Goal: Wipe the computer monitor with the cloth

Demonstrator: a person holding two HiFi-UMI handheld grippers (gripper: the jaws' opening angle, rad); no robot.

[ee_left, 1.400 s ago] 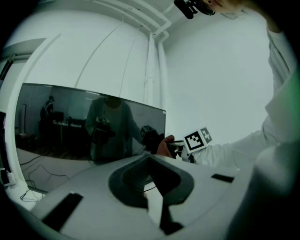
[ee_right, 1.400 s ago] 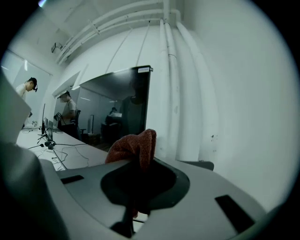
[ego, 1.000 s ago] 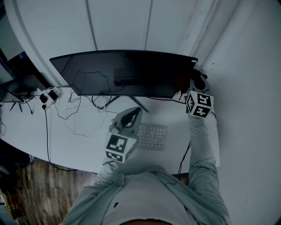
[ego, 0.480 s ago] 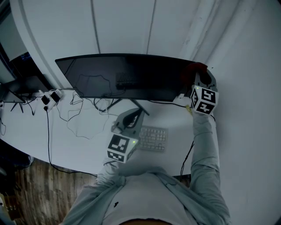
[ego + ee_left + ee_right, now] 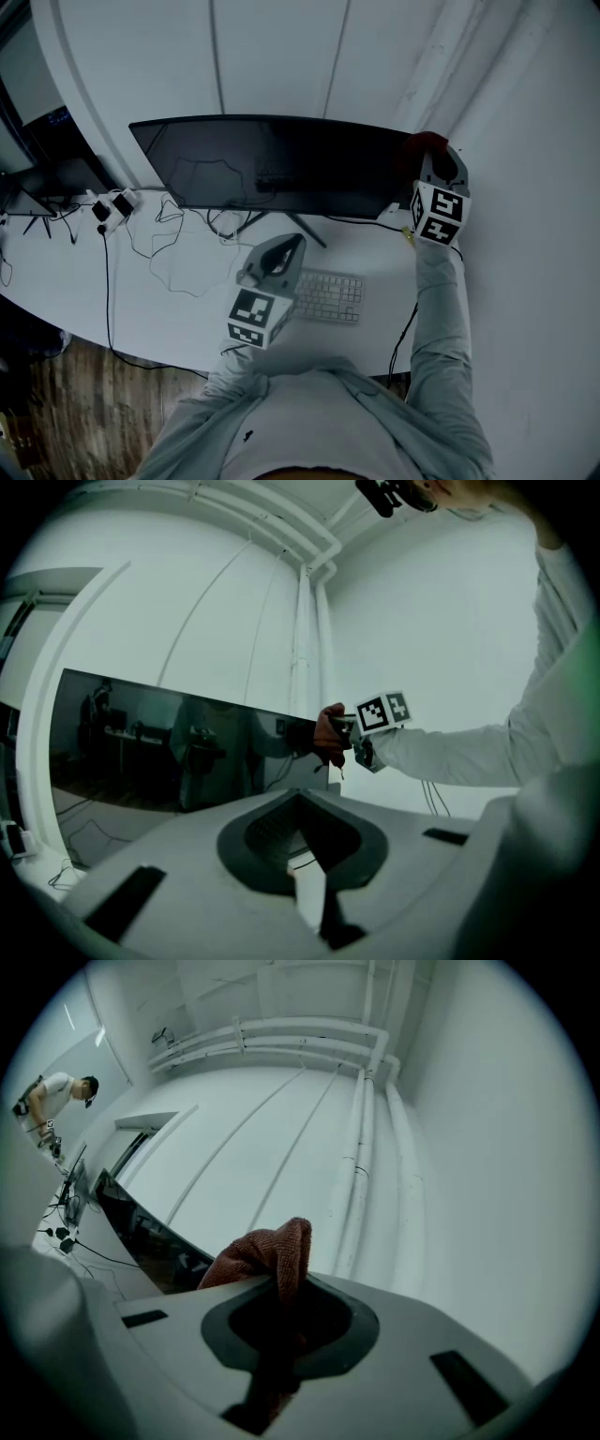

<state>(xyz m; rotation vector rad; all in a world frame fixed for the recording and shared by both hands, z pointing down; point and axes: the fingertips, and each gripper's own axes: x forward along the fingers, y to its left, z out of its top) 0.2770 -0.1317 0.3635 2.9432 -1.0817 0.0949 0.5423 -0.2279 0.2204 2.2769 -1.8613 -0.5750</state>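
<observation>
The wide, dark, curved monitor (image 5: 272,164) stands at the back of the white desk (image 5: 187,291). My right gripper (image 5: 429,157) is at the monitor's upper right corner, shut on a reddish-brown cloth (image 5: 422,143) that lies against the screen's edge. In the right gripper view the cloth (image 5: 262,1249) bulges out of the right gripper (image 5: 279,1302), with the monitor (image 5: 141,1227) running off to the left. My left gripper (image 5: 284,251) hovers low over the desk in front of the monitor's stand, shut and empty. The left gripper view shows the cloth (image 5: 330,738) at the screen's (image 5: 169,752) right end.
A small white keyboard (image 5: 328,295) lies just right of the left gripper. Loose cables (image 5: 169,244) and power adapters (image 5: 112,204) lie at the desk's left, beside another dark screen (image 5: 47,178). A white wall (image 5: 281,56) rises close behind the monitor. A person (image 5: 52,1101) stands far off.
The right gripper with the cloth rose from the monitor's lower right corner to its upper right corner. The left gripper stayed where it was.
</observation>
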